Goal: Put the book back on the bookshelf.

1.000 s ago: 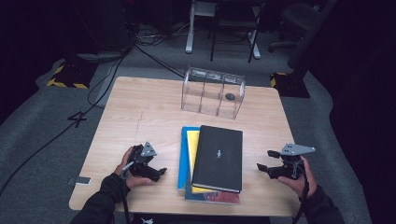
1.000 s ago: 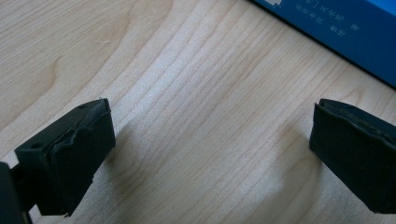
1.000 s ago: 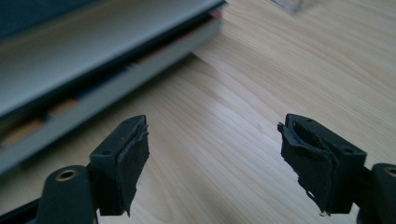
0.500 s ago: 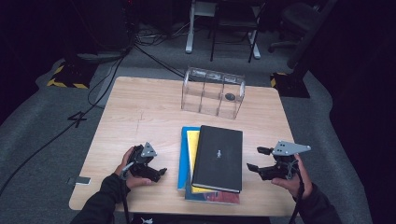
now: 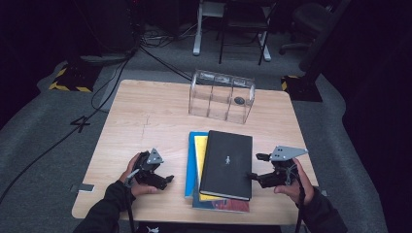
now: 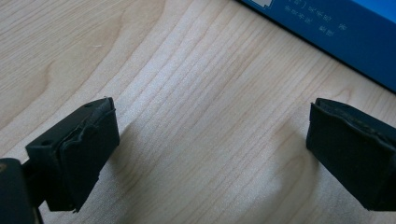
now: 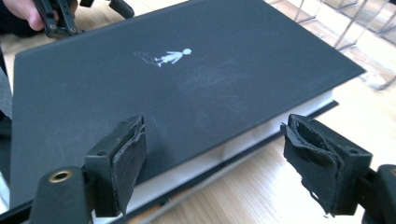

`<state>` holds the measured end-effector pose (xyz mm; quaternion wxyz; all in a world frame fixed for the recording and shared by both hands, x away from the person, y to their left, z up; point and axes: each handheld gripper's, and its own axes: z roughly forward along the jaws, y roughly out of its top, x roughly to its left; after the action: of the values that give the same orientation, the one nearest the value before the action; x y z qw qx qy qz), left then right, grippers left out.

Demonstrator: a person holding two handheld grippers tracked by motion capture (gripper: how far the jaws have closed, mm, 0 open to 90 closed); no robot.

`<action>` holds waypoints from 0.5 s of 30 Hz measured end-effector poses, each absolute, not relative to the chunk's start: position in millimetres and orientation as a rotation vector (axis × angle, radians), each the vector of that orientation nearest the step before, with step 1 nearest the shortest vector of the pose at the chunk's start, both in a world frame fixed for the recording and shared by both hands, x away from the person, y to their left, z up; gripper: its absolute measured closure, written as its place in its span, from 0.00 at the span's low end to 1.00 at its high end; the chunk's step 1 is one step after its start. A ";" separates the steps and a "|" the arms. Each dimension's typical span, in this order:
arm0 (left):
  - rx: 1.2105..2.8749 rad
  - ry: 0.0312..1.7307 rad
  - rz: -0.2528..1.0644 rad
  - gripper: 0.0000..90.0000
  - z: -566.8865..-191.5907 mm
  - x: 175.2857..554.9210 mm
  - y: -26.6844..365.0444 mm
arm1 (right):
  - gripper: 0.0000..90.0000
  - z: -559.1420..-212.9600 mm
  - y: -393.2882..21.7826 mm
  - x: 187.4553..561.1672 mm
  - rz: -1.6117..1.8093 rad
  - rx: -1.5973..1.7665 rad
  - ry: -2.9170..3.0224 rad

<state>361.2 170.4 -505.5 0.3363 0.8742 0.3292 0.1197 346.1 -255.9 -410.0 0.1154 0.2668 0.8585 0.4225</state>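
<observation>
At the far side of the table (image 5: 145,111) stands a clear plastic organiser (image 5: 221,96), upright, split into compartments. One small dark round object (image 5: 239,100) sits in the right-hand compartment as the high view shows it; what it is, too small to tell. The other compartments look see-through to the wood.

Nearer the person, a stack of books. On top, the black book (image 5: 227,164), lying flat, cover up, with a little white figure printed on it. Its long axis runs from the person's edge toward the organiser, tilted slightly, near end leaning right. Under it a yellow book (image 5: 199,153) and a blue book (image 5: 191,160) peek out at the left, another cover showing at the near edge.

The right gripper (image 5: 256,167) is at the black book's right edge, jaws spread wide and just opening a touch more, the book's page edge lying between them, pads not pressing. In the right gripper view (image 7: 210,163) one jaw hangs over the cover, the other over bare wood.

The left gripper (image 5: 163,180) rests left of the stack, jaws wide apart over bare table, blue book just beyond.
</observation>
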 end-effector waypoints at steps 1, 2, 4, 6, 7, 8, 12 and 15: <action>2.279 0.857 0.312 0.03 -505.5 361.3 170.3 | 0.22 -410.5 -254.6 347.4 1.241 0.786 2.522; 2.280 0.856 0.312 0.03 -505.5 361.4 170.2 | 0.22 -410.7 -254.2 348.3 1.245 0.788 2.532; 2.279 0.854 0.310 0.03 -505.7 361.7 169.7 | 0.20 -411.7 -253.5 351.7 1.259 0.799 2.559; 2.279 0.849 0.310 0.03 -505.8 362.1 169.5 | 0.15 -413.7 -253.5 356.5 1.267 0.827 2.582; 2.279 0.847 0.309 0.03 -505.8 362.3 169.2 | 0.14 -414.9 -254.2 359.3 1.276 0.844 2.597; 2.280 0.852 0.308 0.04 -505.4 362.0 168.7 | 0.11 -416.5 -254.7 362.4 1.289 0.868 2.611; 2.283 0.829 0.306 0.08 -504.5 362.4 166.9 | 0.03 -421.6 -255.6 371.4 1.299 0.944 2.651; 2.286 0.823 0.294 0.10 -503.5 363.2 165.7 | 0.02 -424.3 -254.8 375.6 1.319 0.941 2.681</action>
<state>363.2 165.7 -503.5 0.3404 0.8783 0.3162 0.1129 375.6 -254.8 -424.3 0.0044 0.3005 0.8558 0.4211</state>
